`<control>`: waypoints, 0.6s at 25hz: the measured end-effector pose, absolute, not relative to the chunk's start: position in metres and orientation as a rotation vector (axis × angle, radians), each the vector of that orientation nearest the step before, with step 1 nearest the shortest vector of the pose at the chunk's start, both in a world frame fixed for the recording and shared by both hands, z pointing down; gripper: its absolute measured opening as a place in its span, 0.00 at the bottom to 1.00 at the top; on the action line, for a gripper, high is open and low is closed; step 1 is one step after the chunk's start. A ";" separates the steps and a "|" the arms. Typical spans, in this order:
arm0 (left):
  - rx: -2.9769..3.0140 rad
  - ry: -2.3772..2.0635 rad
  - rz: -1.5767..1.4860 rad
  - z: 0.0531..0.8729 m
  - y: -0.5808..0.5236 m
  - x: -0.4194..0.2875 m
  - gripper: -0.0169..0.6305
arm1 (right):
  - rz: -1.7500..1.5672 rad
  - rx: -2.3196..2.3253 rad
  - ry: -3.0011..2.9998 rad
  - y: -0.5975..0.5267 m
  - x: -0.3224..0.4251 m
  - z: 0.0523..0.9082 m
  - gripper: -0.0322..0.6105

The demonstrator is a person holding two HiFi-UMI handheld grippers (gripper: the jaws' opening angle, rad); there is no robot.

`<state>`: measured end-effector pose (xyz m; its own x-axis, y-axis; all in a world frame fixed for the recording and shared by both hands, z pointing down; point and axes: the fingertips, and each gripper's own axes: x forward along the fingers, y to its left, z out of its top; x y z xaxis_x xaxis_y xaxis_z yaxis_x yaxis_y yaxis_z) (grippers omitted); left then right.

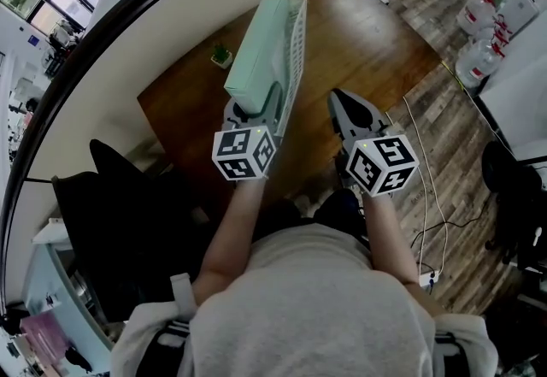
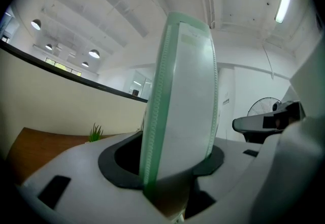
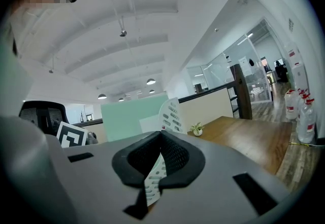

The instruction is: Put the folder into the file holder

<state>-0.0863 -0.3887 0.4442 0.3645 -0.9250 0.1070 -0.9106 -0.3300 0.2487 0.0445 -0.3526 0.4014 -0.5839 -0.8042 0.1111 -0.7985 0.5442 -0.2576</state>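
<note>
A mint-green folder [image 1: 261, 50] lies lengthways in the white slotted file holder [image 1: 297, 42] on the wooden table [image 1: 367, 42]. My left gripper [image 1: 256, 107] is at the folder's near end. In the left gripper view the folder [image 2: 183, 101] stands between the jaws; a dark sliver shows along its left face, so the pads look slack around it. My right gripper [image 1: 350, 107] hovers to the right of the holder, shut and holding nothing. Past its jaws [image 3: 159, 164], the right gripper view shows the folder [image 3: 131, 115] and the holder [image 3: 172, 112].
A small potted plant [image 1: 221, 55] stands on the table left of the holder. A black office chair [image 1: 111, 196] is at my left. Water bottles [image 1: 480, 20] and cables lie on the plank floor to the right. A low partition wall runs along the table's left side.
</note>
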 end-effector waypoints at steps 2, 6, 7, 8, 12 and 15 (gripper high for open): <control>2.367 -1.627 -0.082 0.444 -0.389 -0.088 0.37 | -0.445 -1.420 2.749 -0.352 0.042 0.403 0.06; 2.373 -1.622 -0.079 0.445 -0.390 -0.088 0.38 | -0.452 -1.402 2.769 -0.349 0.035 0.406 0.06; 2.371 -1.625 -0.073 0.446 -0.390 -0.088 0.38 | -0.454 -1.399 2.773 -0.348 0.034 0.406 0.06; 2.367 -1.628 -0.068 0.446 -0.389 -0.088 0.39 | -0.456 -1.397 2.777 -0.348 0.033 0.407 0.06; 2.367 -1.605 -0.083 0.447 -0.386 -0.089 0.44 | -0.464 -1.399 2.792 -0.345 0.030 0.412 0.06; 2.379 -1.585 -0.084 0.445 -0.385 -0.087 0.48 | -0.471 -1.398 2.801 -0.342 0.027 0.414 0.06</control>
